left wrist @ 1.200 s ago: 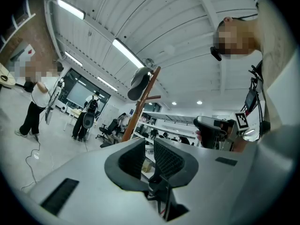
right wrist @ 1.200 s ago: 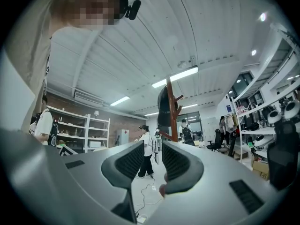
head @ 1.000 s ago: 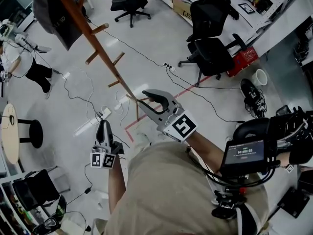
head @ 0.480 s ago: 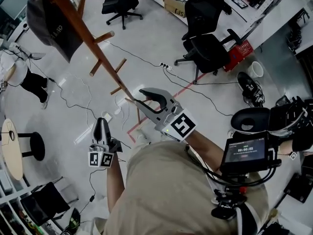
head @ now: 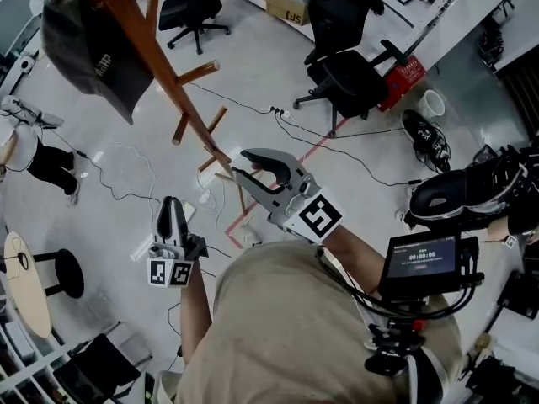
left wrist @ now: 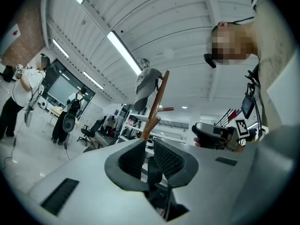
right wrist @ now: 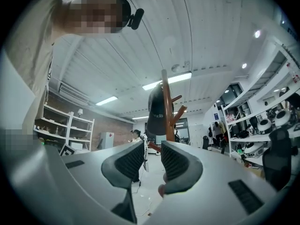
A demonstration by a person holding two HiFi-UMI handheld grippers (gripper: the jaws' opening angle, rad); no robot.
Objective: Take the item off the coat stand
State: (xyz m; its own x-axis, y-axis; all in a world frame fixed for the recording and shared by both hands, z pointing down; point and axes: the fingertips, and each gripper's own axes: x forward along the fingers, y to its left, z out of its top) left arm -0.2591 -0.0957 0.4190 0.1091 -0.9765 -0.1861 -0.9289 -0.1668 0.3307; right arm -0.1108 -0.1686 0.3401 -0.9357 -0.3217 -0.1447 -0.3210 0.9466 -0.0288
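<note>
A dark cap [head: 93, 49] hangs at the top of a wooden coat stand [head: 160, 66] with slanting pegs, at the upper left of the head view. My right gripper [head: 239, 164] is raised beside the stand's lower pole, jaws apart, nothing in them. Left of it and lower in the picture, my left gripper [head: 171, 204] holds nothing. Over the left gripper [left wrist: 149, 142], whose pads stand a narrow gap apart, the cap [left wrist: 146, 81] and stand [left wrist: 154, 107] show ahead and above. Past the right gripper [right wrist: 152, 146], the cap [right wrist: 157, 109] hangs on the pole [right wrist: 165, 102], some way off.
Black office chairs [head: 354, 74] [head: 189, 7] stand behind the coat stand. Cables [head: 126, 154] trail over the floor. A round stool [head: 59, 272] is at the left and a red box [head: 402, 78] and a white bucket [head: 432, 103] at the right. A person [head: 38, 158] stands at far left.
Both grippers have risen and moved toward the coat stand. The cap and pole now look larger and nearer in the head view. Jaw gaps look the same.
</note>
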